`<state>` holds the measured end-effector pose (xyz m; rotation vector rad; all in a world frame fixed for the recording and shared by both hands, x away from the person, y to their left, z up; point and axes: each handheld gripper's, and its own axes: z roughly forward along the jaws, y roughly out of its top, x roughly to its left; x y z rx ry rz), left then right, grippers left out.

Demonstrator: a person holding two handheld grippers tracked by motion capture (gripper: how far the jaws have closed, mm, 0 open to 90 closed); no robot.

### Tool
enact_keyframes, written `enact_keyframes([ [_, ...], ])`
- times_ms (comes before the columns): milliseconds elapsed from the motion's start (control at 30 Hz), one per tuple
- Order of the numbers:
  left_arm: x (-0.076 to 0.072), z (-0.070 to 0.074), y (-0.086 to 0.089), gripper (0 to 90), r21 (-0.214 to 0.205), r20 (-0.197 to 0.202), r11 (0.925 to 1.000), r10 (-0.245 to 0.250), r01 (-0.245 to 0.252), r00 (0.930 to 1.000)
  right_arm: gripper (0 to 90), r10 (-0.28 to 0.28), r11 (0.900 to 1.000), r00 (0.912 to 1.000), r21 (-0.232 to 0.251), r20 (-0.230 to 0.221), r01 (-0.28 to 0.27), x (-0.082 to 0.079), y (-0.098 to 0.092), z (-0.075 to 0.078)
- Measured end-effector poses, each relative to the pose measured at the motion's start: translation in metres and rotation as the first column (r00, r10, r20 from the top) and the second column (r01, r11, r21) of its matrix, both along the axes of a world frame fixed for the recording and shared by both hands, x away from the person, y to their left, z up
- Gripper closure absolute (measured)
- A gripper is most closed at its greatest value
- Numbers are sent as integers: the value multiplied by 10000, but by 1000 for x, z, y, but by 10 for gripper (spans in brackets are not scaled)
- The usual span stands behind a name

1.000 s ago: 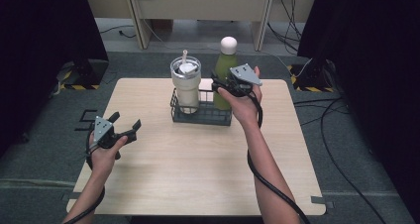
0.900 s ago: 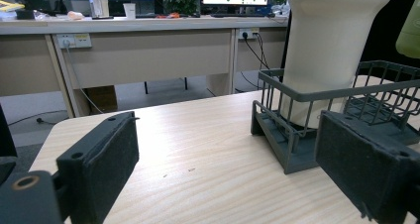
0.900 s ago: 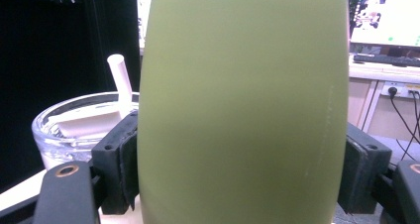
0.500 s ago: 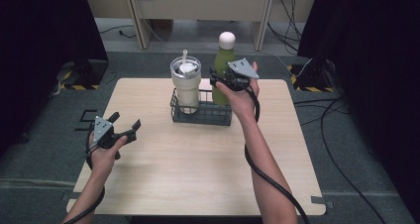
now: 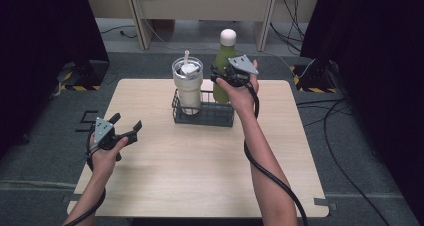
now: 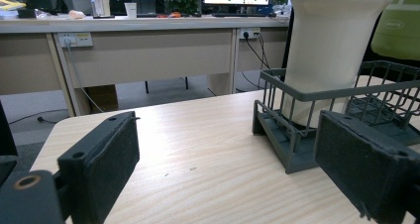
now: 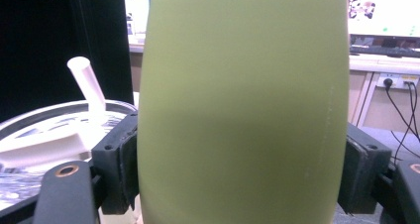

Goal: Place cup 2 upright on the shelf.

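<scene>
A green bottle (image 5: 223, 56) with a white cap is held upright over the right half of a dark wire basket (image 5: 202, 115); my right gripper (image 5: 220, 79) is shut on its body. In the right gripper view the bottle (image 7: 242, 105) sits between both pads (image 7: 119, 169). Whether its base still sits inside the basket is hidden by the hand. A cream tumbler (image 5: 189, 86) with lid and straw stands in the basket's left half. My left gripper (image 5: 125, 123) hovers open over the table's left side, and its jaws (image 6: 223, 174) face the basket (image 6: 297, 135) with nothing between them.
The light wooden table (image 5: 200, 161) has bare room in front of the basket and on its right. Cables trail from both grippers. Desks with monitors stand behind the table, with dark curtains on either side.
My right gripper has lifted the green bottle a little higher over the basket. The left gripper has stayed where it was.
</scene>
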<state>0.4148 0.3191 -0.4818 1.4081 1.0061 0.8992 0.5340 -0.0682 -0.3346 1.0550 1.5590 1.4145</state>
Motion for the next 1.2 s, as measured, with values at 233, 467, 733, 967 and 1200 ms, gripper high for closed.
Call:
enact_keyframes([
  [233, 0, -1, 0, 97, -14, -21, 10000, 11, -11, 10000, 224, -122, 9999, 9997, -60, -230, 120, 9, 2, -9],
  [467, 0, -1, 0, 98, -23, -32, 10000, 2, -2, 10000, 224, -191, 9997, 9992, -163, -349, 186, 13, 4, -14],
  [733, 0, -2, 0, 99, -8, -56, 10000, -22, 22, 10000, 224, -273, 9994, 9982, -250, -540, 260, 17, 5, -26],
  [967, 0, -1, -1, 100, -17, -47, 10000, -25, 25, 10000, 224, -343, 9990, 9970, -306, -688, 322, 19, 6, -34],
  [1200, 0, -2, -1, 100, 3, -67, 10000, -44, 44, 10000, 224, -369, 9988, 9959, -351, -825, 340, 22, 7, -40],
])
